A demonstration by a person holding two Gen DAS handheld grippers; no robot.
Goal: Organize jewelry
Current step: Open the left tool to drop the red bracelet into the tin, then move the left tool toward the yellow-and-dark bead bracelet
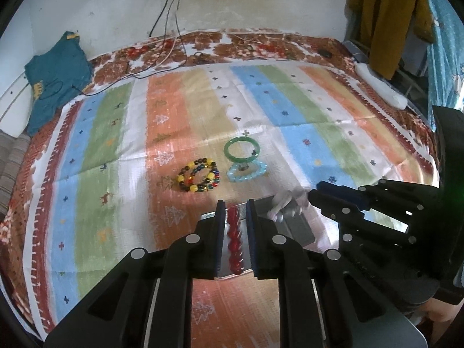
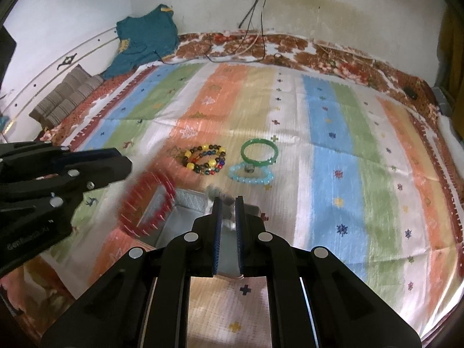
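Left hand-held gripper (image 1: 235,203) is clamped on a red bead bracelet (image 1: 234,240), which hangs over the silver tray (image 2: 190,200) near the bed's front edge, likely about to be dropped in. In the right wrist view the bracelet is motion-blurred, so bead count and exact height over the tray are unclear.

Right hand-held gripper (image 2: 228,200) has its jaws close together, a narrow gap between the pads. It sits over the tray's right part beside a pale beaded item (image 1: 285,206). Cannot tell whether it grips that item, pins the tray wall to steady it, or holds nothing: the contact is blurred and partly hidden by the fingers. Tray compartments are also mostly blocked by both grippers.

Farther out, mid-bed on the striped mat (image 2: 333,150), three pieces wait, probably next in line:
- multicolour bead bracelet (image 2: 205,159), left
- light blue bead bracelet (image 2: 250,174), just beside it
- green bangle (image 2: 259,150), touching or overlapping the blue one's far side

Along the bed's far edge, cables (image 2: 255,43) trail from the wall.
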